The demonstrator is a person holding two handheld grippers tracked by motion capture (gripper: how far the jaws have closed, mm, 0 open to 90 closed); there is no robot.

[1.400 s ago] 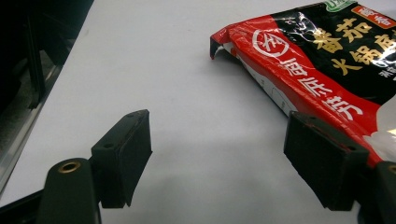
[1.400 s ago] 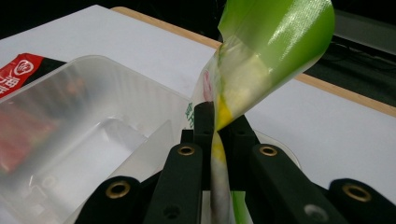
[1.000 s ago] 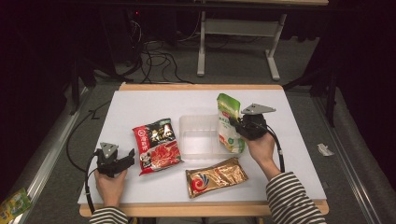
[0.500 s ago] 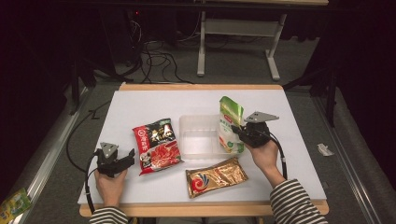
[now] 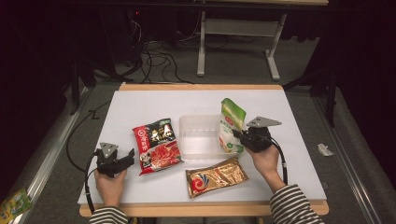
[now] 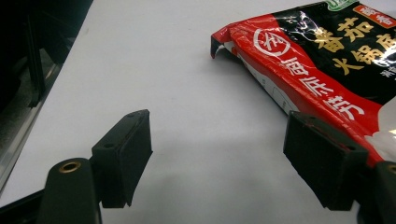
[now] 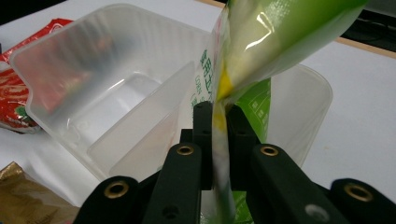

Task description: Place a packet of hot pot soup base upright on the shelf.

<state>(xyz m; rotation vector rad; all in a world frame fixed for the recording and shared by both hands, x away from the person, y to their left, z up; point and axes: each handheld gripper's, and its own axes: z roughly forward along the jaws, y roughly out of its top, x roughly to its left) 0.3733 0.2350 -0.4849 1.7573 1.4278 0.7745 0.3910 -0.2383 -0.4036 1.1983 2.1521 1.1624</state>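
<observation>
The green pouch (image 5: 231, 125) is pinched upright by the right gripper (image 5: 239, 136) at the clear tub's (image 5: 198, 136) right rim; left gripper (image 5: 128, 157) gapes empty.

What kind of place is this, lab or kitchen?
Likely a lab recording bench: a white table in a dark room, loose cables on the grey floor behind, and staged food packets around a clear plastic tub.

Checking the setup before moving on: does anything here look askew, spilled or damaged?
Nothing is spilled or torn. The green pouch stands tilted at the clear tub's right rim, pinched in the right gripper, not lying flat like the red packet and gold packet.
</observation>
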